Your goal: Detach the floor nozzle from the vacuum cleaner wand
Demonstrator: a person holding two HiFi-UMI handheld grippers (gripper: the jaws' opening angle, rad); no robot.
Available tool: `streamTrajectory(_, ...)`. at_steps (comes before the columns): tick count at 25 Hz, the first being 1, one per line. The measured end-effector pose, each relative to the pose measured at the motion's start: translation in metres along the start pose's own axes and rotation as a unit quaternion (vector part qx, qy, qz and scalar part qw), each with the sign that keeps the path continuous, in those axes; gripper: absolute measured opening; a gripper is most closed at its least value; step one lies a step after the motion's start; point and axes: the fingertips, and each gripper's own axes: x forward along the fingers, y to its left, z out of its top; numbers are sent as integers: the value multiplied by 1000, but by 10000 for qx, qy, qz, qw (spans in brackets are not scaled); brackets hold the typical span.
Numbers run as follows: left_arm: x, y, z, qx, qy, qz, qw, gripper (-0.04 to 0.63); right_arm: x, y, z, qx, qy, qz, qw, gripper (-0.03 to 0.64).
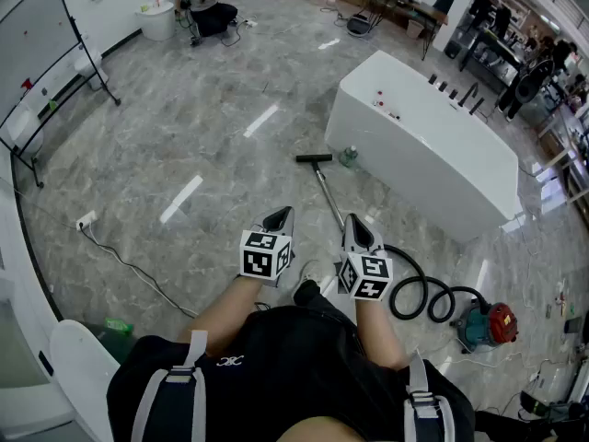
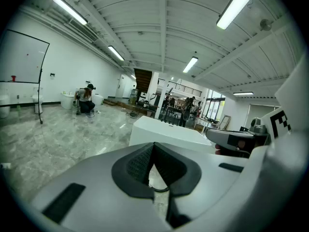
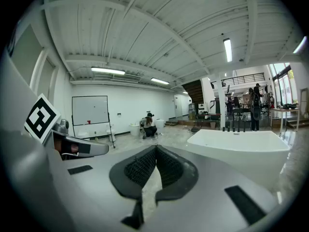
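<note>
The left claw (image 1: pixel 281 217) is shut on nothing, hanging above the floor on the near side of the long white unit (image 1: pixel 433 155), well apart from it. The floor nozzle (image 1: pixel 313 157) lies flat on the floor near the unit's left end. Its wand (image 1: pixel 329 196) runs back from there, away from the unit. The right claw (image 1: pixel 357 230), also closed and empty, hovers over the wand's near end.

The nozzle looks like light, rigid plastic and the wand like a stiff, smooth tube that may slip. I would grip the nozzle's neck and the wand just behind the joint. The hose (image 1: pixel 419 293) will drag.
</note>
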Motion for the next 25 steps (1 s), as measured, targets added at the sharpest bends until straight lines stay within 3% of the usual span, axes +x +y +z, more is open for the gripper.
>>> streamTrajectory(9,92,26,46,176,145,91,9997,-2,95,-56,25,324,-113,48,9994,12)
streamTrajectory(16,193,19,97,-72,238,161,9996,-2,166,-140,61,632,-136,149,9978,12)
streamTrajectory(25,275,4,109,145,497,60,9986,-2,235,-194,66,817,2,338,9961,12)
